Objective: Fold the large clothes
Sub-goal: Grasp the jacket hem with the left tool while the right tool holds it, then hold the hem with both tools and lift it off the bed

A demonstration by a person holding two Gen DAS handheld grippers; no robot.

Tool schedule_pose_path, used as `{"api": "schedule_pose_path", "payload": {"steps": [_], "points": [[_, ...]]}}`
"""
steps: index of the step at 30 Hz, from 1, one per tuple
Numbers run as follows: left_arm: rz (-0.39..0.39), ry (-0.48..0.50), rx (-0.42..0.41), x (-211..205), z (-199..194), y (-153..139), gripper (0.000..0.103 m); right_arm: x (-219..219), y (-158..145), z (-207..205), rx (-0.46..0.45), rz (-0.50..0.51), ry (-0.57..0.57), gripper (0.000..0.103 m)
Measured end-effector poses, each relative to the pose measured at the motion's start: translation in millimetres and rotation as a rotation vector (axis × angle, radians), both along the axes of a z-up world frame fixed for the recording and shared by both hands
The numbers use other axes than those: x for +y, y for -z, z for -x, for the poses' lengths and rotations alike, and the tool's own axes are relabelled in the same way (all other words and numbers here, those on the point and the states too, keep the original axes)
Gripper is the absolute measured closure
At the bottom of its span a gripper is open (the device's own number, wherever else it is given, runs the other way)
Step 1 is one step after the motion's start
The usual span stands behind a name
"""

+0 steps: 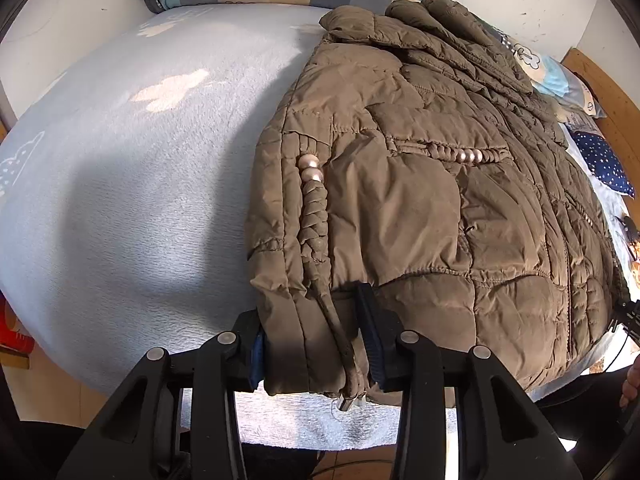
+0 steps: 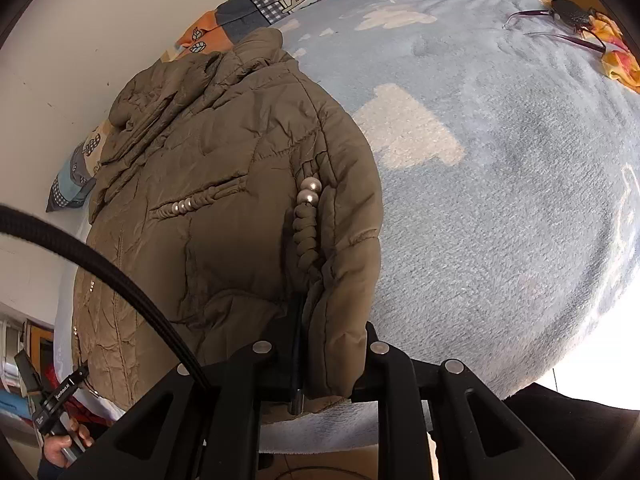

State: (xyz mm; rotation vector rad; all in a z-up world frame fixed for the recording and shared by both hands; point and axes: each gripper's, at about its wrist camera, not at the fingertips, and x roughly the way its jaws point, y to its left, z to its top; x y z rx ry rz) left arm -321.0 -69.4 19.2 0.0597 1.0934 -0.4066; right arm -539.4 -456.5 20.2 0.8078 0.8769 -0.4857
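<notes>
left wrist: my left gripper (image 1: 316,344) points steeply down, clamped on the hem of the olive puffer jacket (image 1: 420,200) lying on the blue fleece blanket (image 1: 140,200) | right wrist: my right gripper (image 2: 332,360) pinches the hem's other corner; only here, sunglasses (image 2: 568,16) show.

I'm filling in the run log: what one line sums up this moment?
stage: hem grasp | left tool: shut on jacket hem corner | right tool: shut on opposite hem corner | jacket: flat on blue blanket
</notes>
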Motion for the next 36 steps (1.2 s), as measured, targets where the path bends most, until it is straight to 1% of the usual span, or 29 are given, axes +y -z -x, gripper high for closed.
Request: {"api": "schedule_pose_path", "payload": {"steps": [4, 8, 11, 16, 18, 20, 21, 23, 24, 25, 27, 30, 36], "points": [[-0.008, 0.000, 0.005, -2, -3, 2, 0.061, 1, 1, -4, 0.020, 0.012, -0.002, 0.084], [-0.034, 0.000, -0.004, -3, -3, 2, 0.054, 2, 3, -7, 0.034, 0.016, 0.004, 0.080], [-0.036, -0.003, -0.001, -4, -4, 3, 0.053, 3, 4, -7, 0.032, 0.022, 0.009, 0.079], [-0.051, -0.008, -0.003, -5, -4, 3, 0.052, -2, 6, -3, 0.023, -0.018, 0.018, 0.078], [-0.049, 0.005, -0.014, -6, -2, 1, 0.057, -4, 6, -3, 0.025, -0.032, 0.020, 0.078], [-0.054, 0.024, -0.031, -8, 2, -1, 0.066, -3, 5, -4, 0.034, -0.029, 0.016, 0.078], [-0.061, 0.034, -0.047, -10, 4, -3, 0.068, -3, 5, -5, 0.039, -0.023, 0.013, 0.078], [-0.060, 0.046, -0.063, -11, 7, -6, 0.076, -1, 2, -6, 0.041, -0.008, 0.007, 0.081], [-0.057, 0.051, -0.073, -11, 9, -8, 0.077, 1, -1, -6, 0.031, 0.003, 0.005, 0.086], [-0.052, 0.052, -0.080, -10, 10, -10, 0.079, 2, -3, -5, 0.024, 0.015, -0.003, 0.087], [-0.034, 0.049, -0.091, -7, 10, -14, 0.081, 5, -9, -4, 0.014, 0.045, -0.013, 0.089], [-0.015, 0.046, -0.125, -6, 13, -24, 0.082, 7, -16, 2, -0.022, 0.065, -0.012, 0.090], [-0.038, 0.061, -0.226, -10, 24, -42, 0.083, 10, -29, 12, -0.077, 0.099, -0.007, 0.090]]}}
